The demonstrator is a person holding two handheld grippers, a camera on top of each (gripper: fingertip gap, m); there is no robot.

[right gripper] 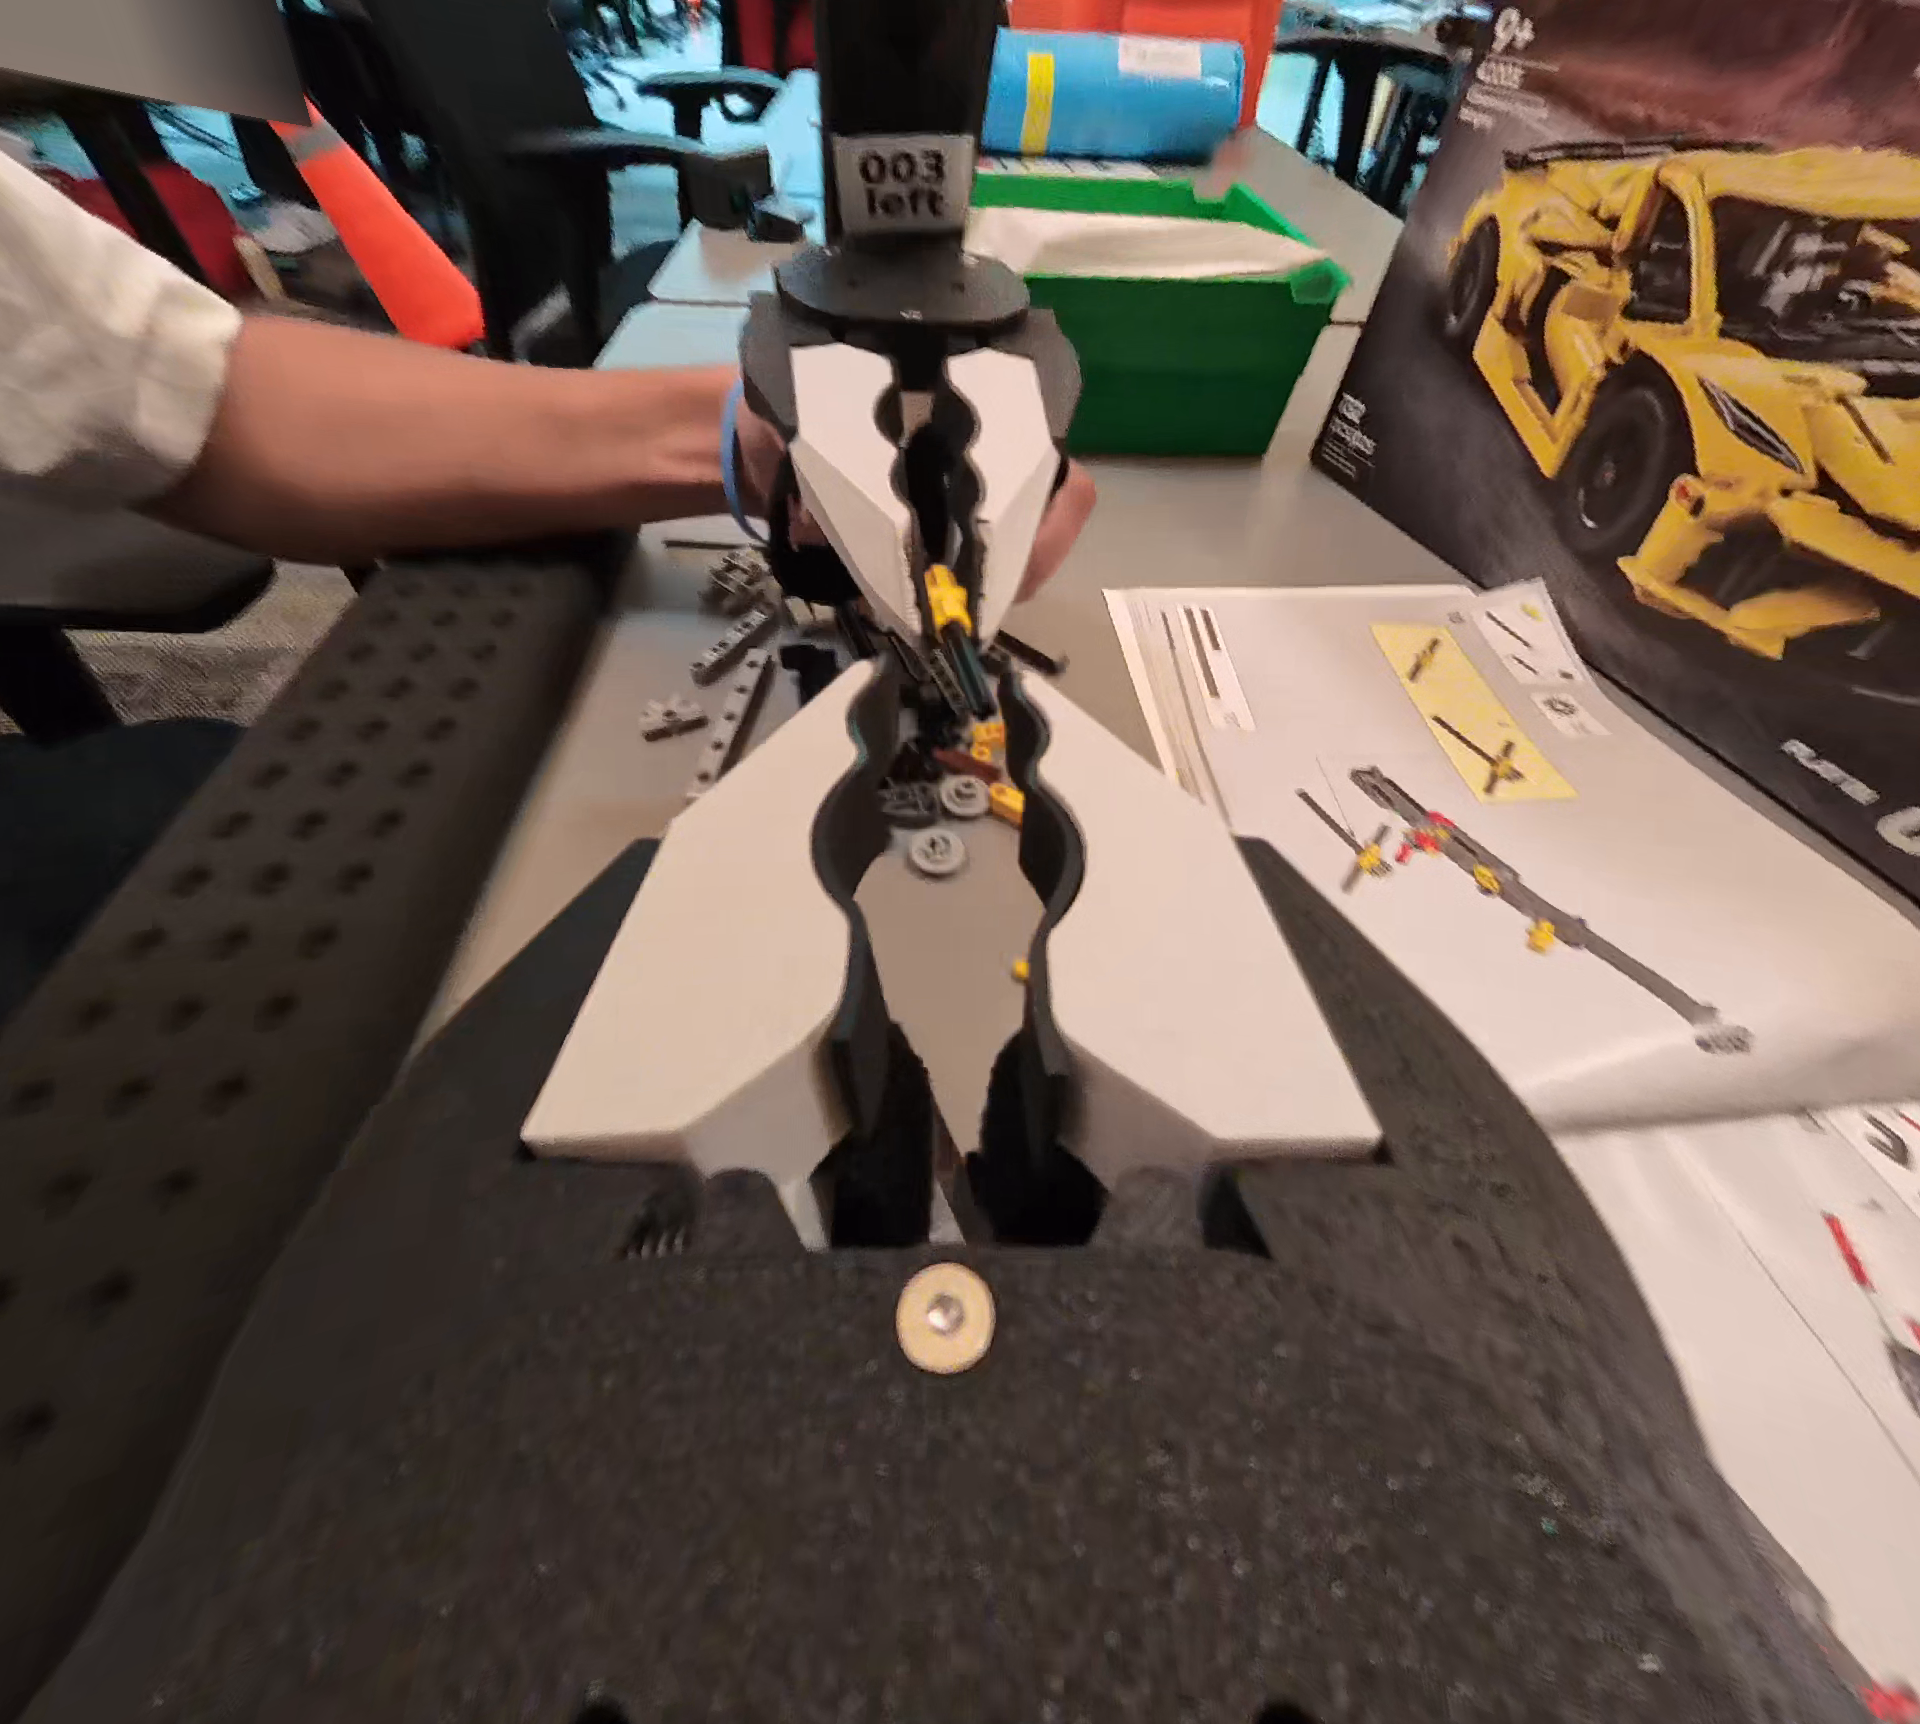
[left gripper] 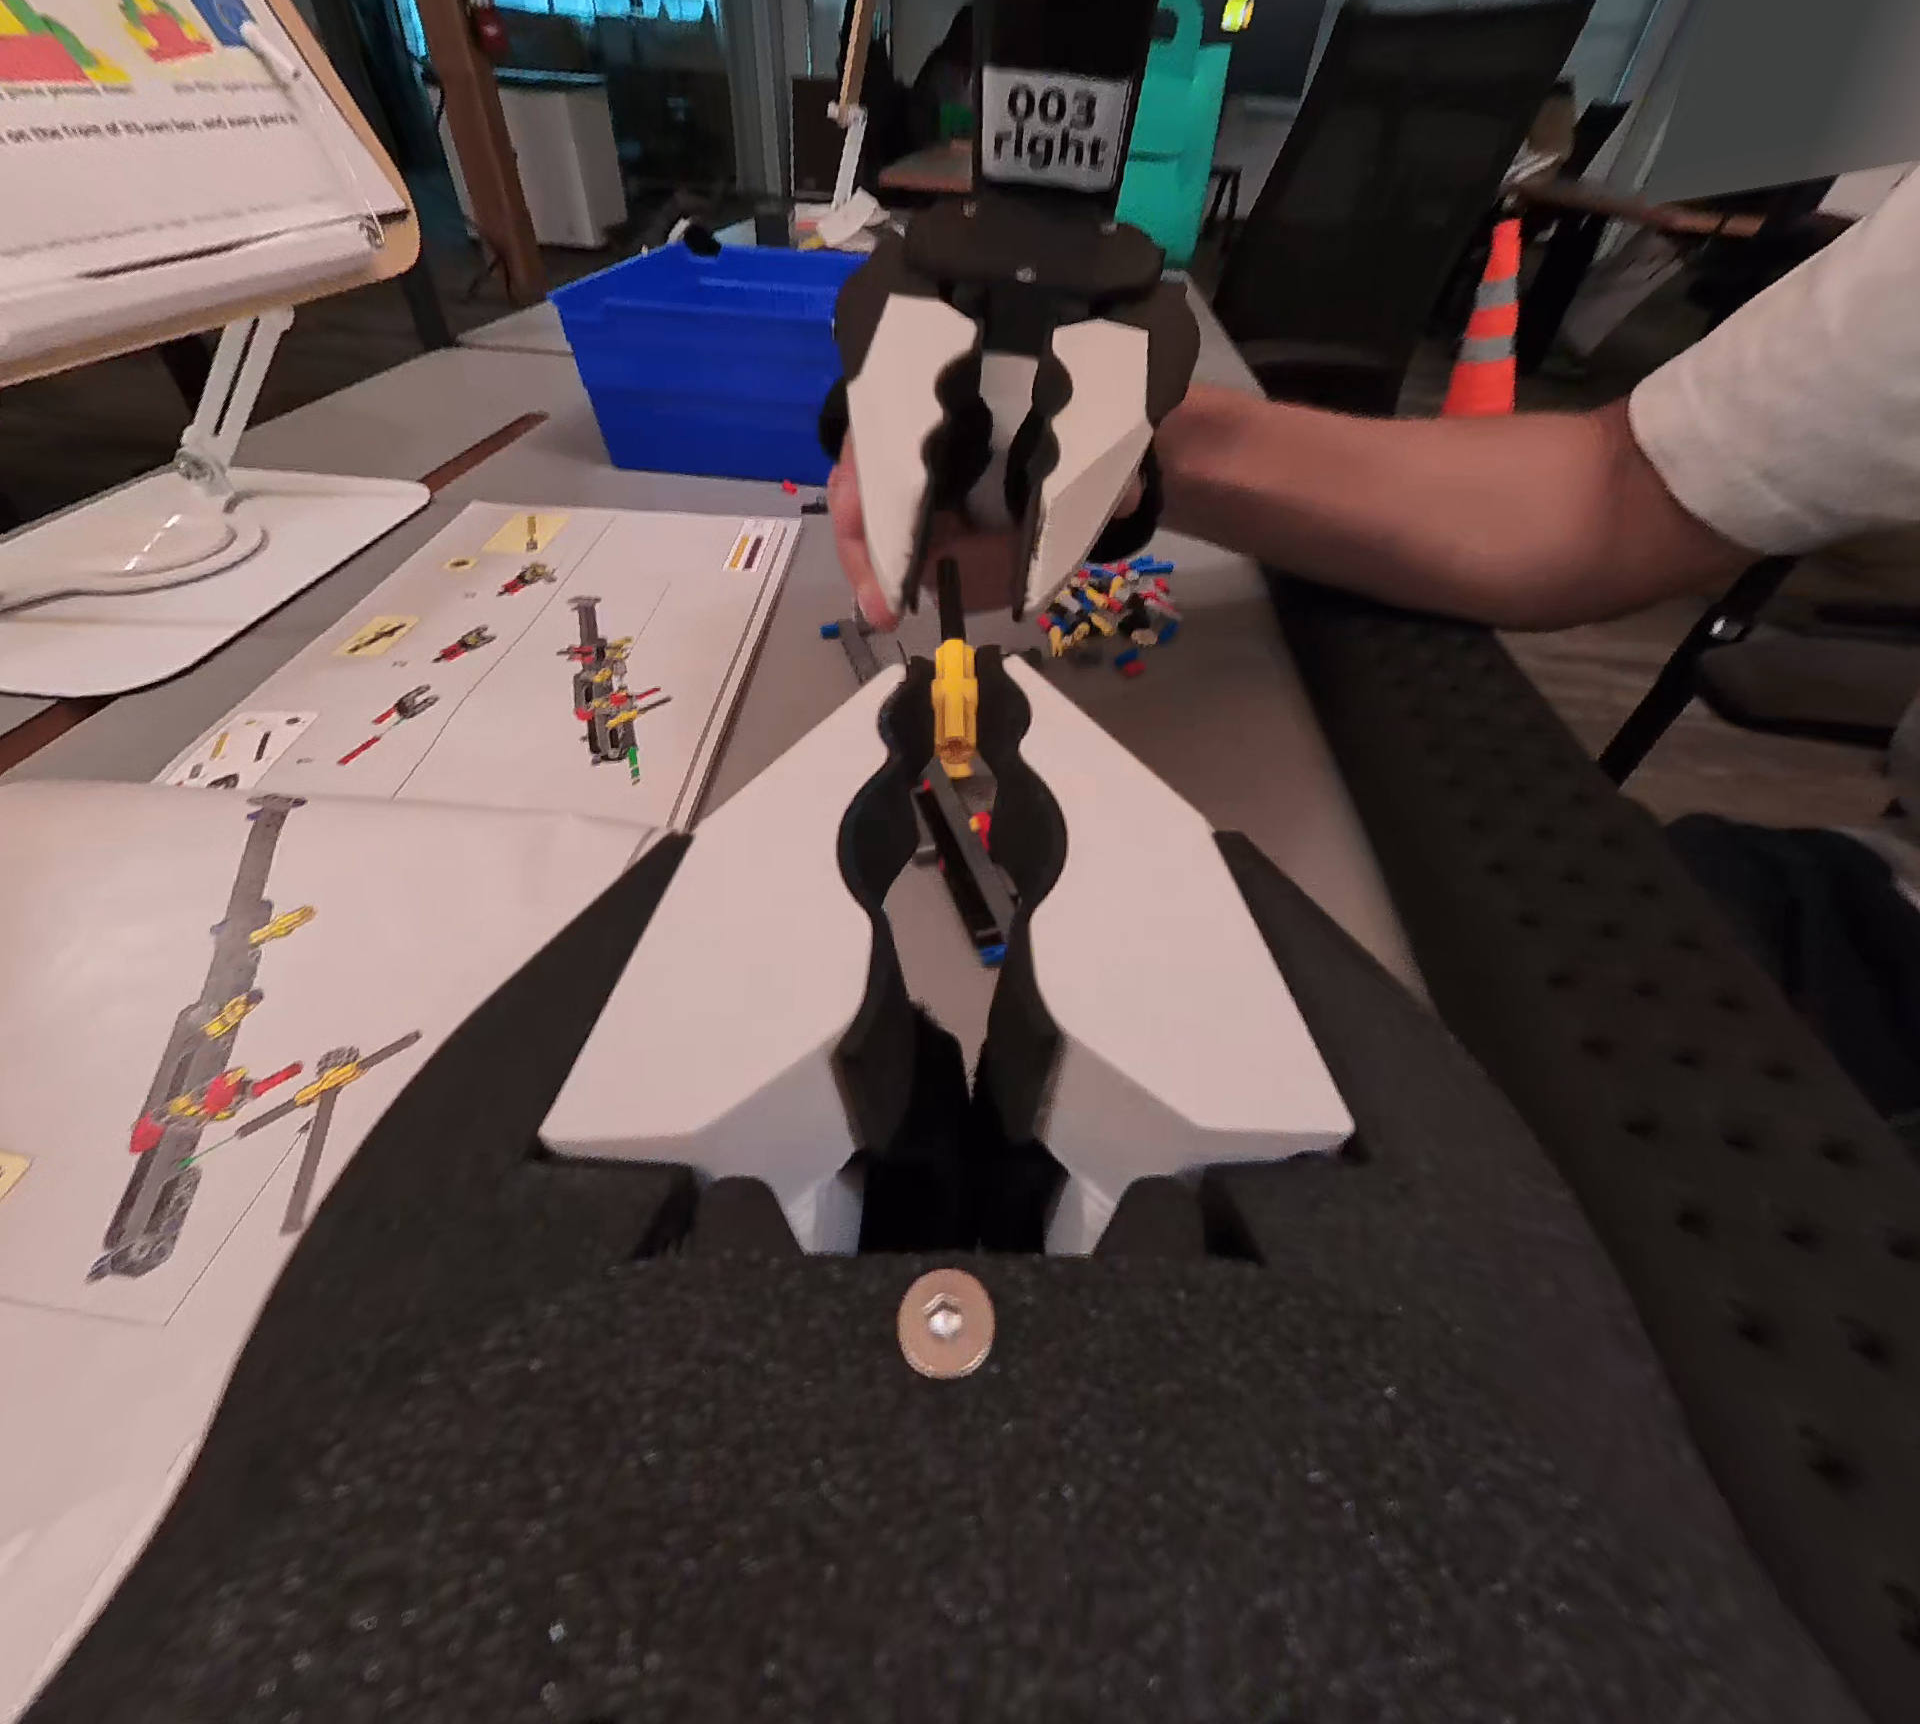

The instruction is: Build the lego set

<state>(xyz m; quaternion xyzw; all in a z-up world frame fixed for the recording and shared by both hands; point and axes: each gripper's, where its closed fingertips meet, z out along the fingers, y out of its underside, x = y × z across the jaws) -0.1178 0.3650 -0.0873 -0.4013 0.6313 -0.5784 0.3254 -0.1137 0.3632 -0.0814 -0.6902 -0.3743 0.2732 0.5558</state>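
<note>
1. A yellow connector (left gripper: pixel 953 706) is pinched at the tips of the left gripper (left gripper: pixel 954 687), held above the table (left gripper: pixel 1195 739).
2. A black axle (left gripper: pixel 949 599) is gripped narrowly by the right gripper (left gripper: pixel 961 604), tip to tip.
3. Slight misalignment could jam the axle or drop it among the loose pieces (left gripper: pixel 1117 609) near the table's far edge.

Motion blur smears the right gripper (left gripper: pixel 966 604) in the left wrist view, so its hold on the black axle (left gripper: pixel 949 599) can't be read. The loose parts pile (left gripper: pixel 1117 609) is too small to sort. In the right wrist view the set's box (right gripper: pixel 1662 303) runs off the right edge, and the left gripper (right gripper: pixel 945 625) hides half the yellow connector (right gripper: pixel 943 599).
</note>
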